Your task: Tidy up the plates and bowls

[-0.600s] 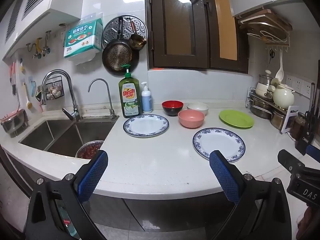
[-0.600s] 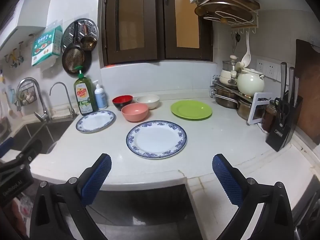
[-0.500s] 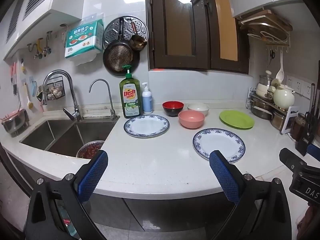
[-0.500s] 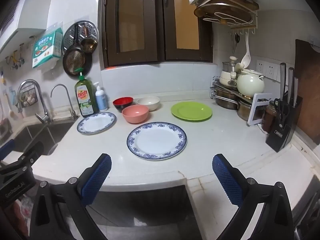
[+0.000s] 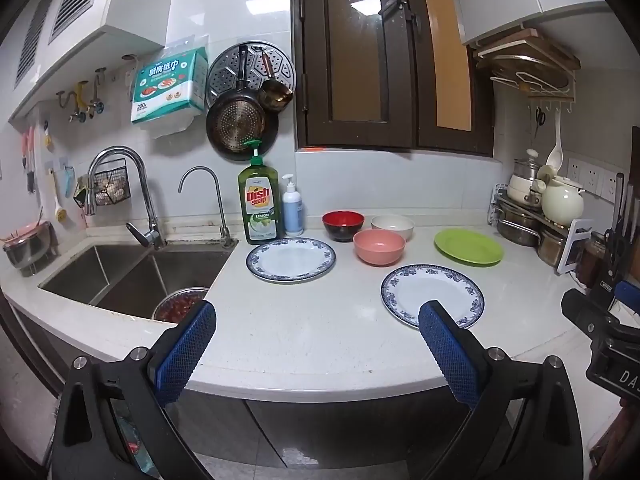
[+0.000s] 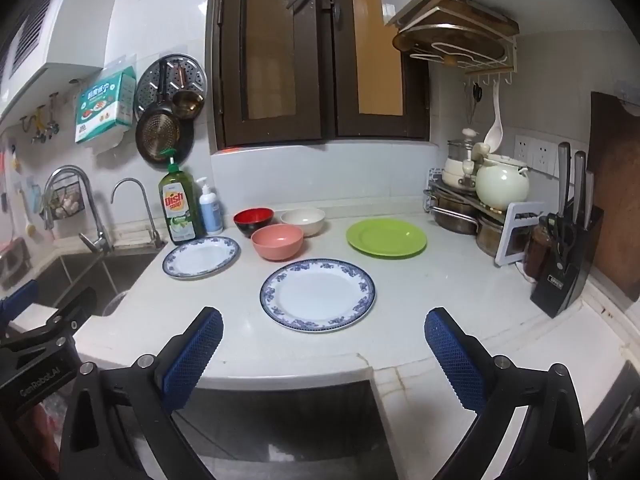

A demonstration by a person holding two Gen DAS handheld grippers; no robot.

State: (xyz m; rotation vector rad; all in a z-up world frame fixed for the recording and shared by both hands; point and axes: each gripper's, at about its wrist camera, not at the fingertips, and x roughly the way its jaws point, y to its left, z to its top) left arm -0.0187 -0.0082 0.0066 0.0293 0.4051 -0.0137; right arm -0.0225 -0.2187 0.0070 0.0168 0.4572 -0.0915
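Note:
On the white counter (image 5: 320,320) lie two blue-rimmed plates: one near the soap (image 5: 291,259) (image 6: 201,257) and a larger one nearer me (image 5: 432,294) (image 6: 318,294). A green plate (image 5: 468,247) (image 6: 386,237) lies to the right. Behind them stand a red bowl (image 5: 343,225) (image 6: 253,221), a white bowl (image 5: 392,226) (image 6: 302,221) and a pink bowl (image 5: 379,246) (image 6: 277,241). My left gripper (image 5: 316,336) and right gripper (image 6: 322,340) both hover open and empty at the counter's front edge.
A double sink (image 5: 132,276) with two taps lies at the left, a bowl of red food in it. Dish soap (image 5: 258,204) and a pump bottle (image 5: 292,210) stand by the wall. Pots, a kettle (image 6: 502,184) and a knife block (image 6: 564,276) crowd the right side.
Both grippers have drifted slightly; the scene shifts a little in each view. Nothing on the counter has moved.

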